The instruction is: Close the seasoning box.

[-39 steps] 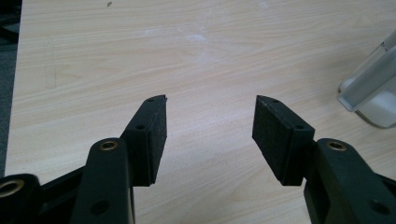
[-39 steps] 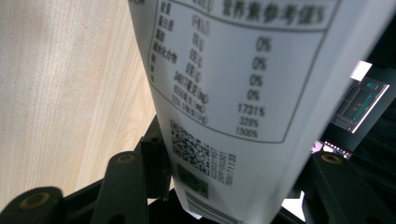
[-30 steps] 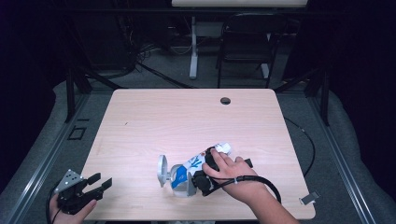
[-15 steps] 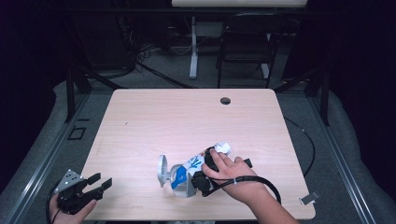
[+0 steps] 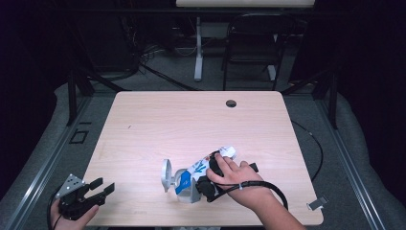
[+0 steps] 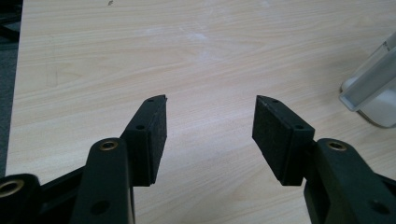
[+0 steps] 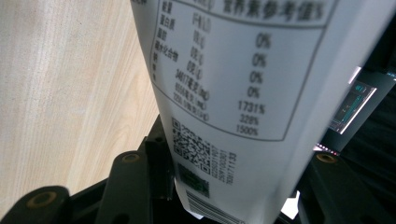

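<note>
Squeezing the white packet harder, your right gripper jaws could crush it or let it slip; left gripper jaws stay spread, holding nothing over the bench.

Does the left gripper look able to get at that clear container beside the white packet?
Probably yes. The left gripper is open and holds nothing, with only bare table between it and the clear container; the right gripper's hand lies on the far side.

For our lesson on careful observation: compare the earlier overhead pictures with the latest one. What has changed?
Little: the right tool has just been closing its jaws a bit on the white packet between them. Packet, white container, left tool and both hands kept their places.
</note>
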`<state>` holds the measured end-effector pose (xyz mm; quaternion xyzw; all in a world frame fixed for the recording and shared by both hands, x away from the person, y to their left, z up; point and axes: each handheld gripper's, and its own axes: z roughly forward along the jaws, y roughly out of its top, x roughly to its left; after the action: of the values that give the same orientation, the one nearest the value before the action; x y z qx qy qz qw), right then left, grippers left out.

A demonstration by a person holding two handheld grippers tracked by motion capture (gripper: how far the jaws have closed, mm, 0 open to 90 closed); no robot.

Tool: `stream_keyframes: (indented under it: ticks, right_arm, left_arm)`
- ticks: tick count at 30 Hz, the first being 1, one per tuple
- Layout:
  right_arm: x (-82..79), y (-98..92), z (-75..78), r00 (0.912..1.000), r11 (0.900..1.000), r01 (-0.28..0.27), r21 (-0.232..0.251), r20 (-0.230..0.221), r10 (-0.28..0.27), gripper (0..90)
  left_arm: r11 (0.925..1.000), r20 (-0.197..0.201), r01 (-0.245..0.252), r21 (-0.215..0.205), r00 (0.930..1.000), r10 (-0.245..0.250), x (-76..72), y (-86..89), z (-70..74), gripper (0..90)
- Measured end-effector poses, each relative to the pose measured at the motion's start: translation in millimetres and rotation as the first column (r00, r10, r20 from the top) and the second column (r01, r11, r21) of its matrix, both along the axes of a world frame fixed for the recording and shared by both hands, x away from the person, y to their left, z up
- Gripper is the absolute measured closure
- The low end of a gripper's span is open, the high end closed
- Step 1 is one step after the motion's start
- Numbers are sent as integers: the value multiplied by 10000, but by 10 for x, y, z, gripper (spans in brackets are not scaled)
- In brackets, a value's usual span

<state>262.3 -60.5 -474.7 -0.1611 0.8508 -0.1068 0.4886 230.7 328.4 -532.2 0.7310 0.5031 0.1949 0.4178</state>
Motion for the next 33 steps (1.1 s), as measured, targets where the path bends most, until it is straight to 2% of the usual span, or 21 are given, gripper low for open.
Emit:
stream_keyframes:
  ticks: [33]
  right_arm:
    - [-17,16,13,9998,9998,-100,-155,153,102,548]
  left_arm:
    - [10000,-54,-40,17,10000,40,0,7,-5,455]
